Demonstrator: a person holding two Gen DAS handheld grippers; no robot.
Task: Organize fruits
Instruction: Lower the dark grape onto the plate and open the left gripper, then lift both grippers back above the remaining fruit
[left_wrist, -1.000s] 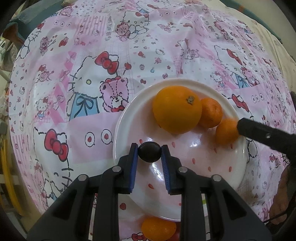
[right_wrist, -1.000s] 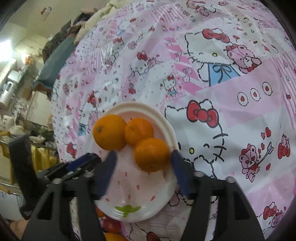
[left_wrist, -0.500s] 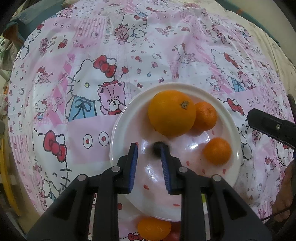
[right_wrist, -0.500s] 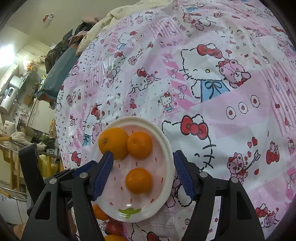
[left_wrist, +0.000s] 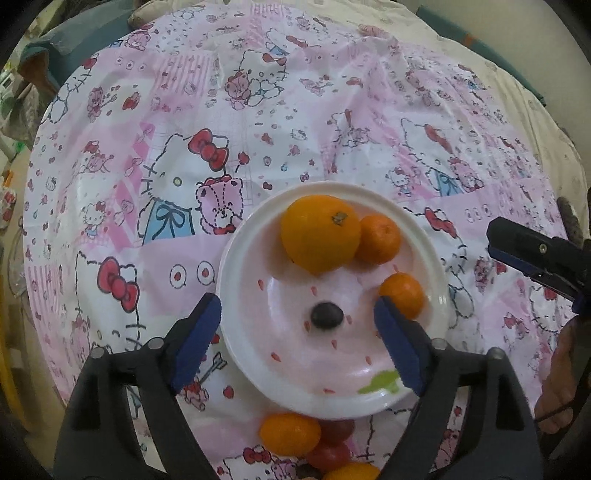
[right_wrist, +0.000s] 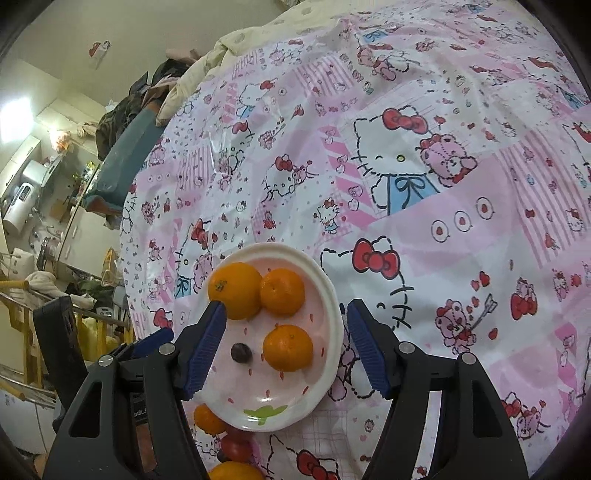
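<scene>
Nearest, both the left gripper (left_wrist: 297, 341) and right gripper (right_wrist: 284, 345) hang wide open, jaws empty (nothing held); beyond, the dark grape (left_wrist: 326, 315) lies loose mid-plate (left_wrist: 236, 332), oranges (left_wrist: 320, 233) at its far side.

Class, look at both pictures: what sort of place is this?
Probably a lived-in home: a cartoon-print tablecloth under a plate of oranges, with piled clothes and kitchen-like clutter behind.

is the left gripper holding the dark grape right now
No, the dark grape lies loose on the white plate, and the left gripper is wide open with its pads well clear of it.
</scene>
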